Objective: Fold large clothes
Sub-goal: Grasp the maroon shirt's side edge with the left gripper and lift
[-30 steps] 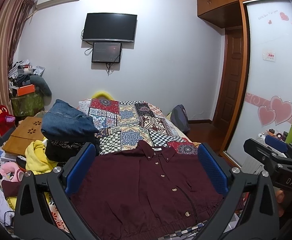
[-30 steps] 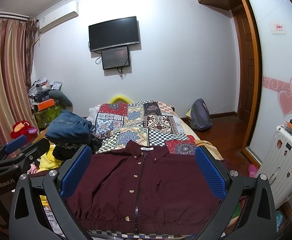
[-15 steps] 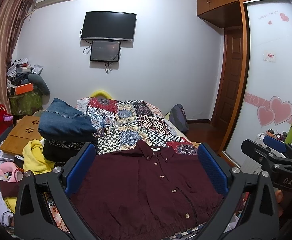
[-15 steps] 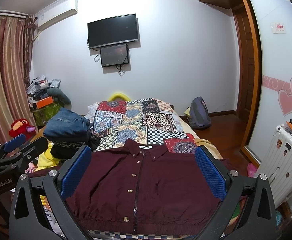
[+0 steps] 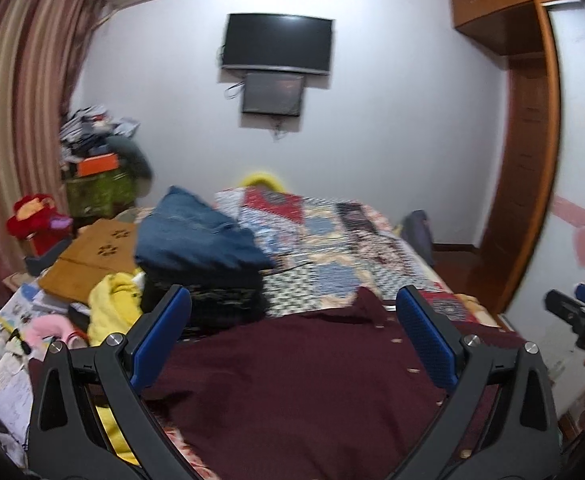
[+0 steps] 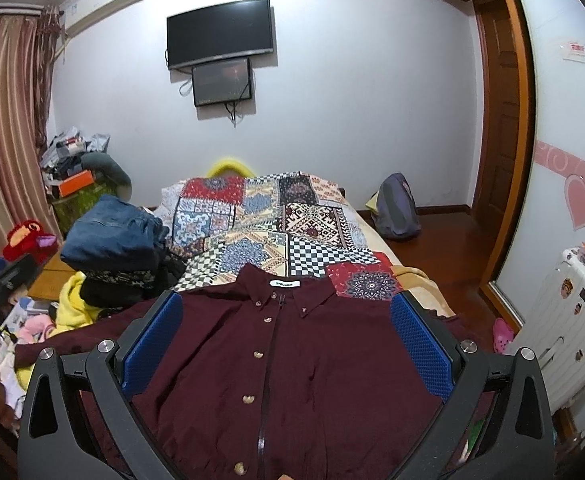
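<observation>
A dark red shirt (image 6: 292,364) is shown spread flat, front side up, on the near end of a bed covered by a patchwork quilt (image 6: 268,224); its collar points toward the far wall, and a row of pale buttons (image 6: 257,354) runs beside the dark zip down its middle. The right gripper (image 6: 286,348) is held above the shirt with its blue pads (image 6: 152,344) wide apart and nothing between them — the fabric is not touched. The left gripper (image 5: 292,344) is likewise spread wide and empty, above the shirt's left part (this view is blurred). To the left of the shirt, a stack of folded clothes (image 6: 120,248) topped by blue denim is seen on the bed's edge, with a yellow garment (image 6: 72,308) just beside it. On the far wall a television (image 6: 220,32) is mounted above a smaller screen (image 6: 222,82); a backpack (image 6: 398,212) stands on the floor to the right of the bed.
</observation>
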{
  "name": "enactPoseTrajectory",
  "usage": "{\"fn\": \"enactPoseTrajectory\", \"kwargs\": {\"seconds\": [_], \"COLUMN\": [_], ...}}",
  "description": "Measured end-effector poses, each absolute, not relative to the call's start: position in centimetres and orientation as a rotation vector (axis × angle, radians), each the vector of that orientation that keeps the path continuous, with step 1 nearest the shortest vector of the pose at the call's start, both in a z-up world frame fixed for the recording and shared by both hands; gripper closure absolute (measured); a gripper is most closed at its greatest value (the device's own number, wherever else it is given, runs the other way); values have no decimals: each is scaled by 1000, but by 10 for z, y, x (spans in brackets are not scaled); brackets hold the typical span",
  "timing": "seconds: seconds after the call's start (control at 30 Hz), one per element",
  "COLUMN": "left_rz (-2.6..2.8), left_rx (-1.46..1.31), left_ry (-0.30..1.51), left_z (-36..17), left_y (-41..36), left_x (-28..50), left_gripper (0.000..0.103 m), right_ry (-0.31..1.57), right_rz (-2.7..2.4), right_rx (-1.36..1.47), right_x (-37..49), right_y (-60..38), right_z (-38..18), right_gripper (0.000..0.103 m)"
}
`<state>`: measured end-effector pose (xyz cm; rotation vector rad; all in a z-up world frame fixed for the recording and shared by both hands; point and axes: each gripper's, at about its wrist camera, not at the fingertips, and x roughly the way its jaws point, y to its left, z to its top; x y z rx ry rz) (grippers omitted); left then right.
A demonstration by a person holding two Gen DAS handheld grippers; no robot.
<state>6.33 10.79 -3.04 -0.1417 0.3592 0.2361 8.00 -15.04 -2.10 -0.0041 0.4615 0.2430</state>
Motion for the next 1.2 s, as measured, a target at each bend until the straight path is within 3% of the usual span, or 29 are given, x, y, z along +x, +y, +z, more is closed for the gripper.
{"fn": "enactPoseTrajectory", "kwargs": {"seconds": [0.23,0.6,0.87,1.03,1.2], "left_rz": [405,517,475,531,606], "left_rx": [-219,-670,-1096,-1185,-1197], "left_ry": [483,741,694,669,675], "left_z": [-74,-190,-251,-269,-285], "left_y": [189,324,383,406,422], "left_x": [77,59,32,26,33], "left_gripper": [0,0,14,18,41], "right_ry": [539,754,843,862,879], "right_rz": [219,307,321,306,300], "right_rx": [-58,-66,-22,-41,-30], "right_x": [129,196,219,228,232], "right_y": [-140,-119,-111,-106,-106], "right_z": [-43,-87,-106,-111,-116], "right_gripper": [0,0,0,0,0]}}
